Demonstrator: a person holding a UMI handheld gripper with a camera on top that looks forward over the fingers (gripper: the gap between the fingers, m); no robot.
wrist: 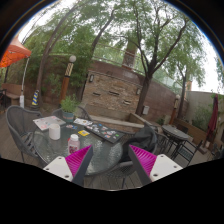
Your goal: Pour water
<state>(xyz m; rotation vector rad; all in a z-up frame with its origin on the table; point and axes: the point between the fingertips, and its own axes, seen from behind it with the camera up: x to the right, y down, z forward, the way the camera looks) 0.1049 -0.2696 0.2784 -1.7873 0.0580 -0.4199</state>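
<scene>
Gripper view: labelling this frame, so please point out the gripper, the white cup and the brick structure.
gripper point(111, 163), gripper view, gap between its open fingers.
white cup point(54, 130), gripper view, its side wall.
brick structure point(108, 96), gripper view, its front face.

Small things on the table, hard to make out

The items on the glass table point(62, 142) beyond the fingers are too small to identify; one is perhaps a pink-capped bottle point(73, 141). The chairs point(180, 140) further behind are dim, and both fingers point(70, 165) are cut off below.
</scene>
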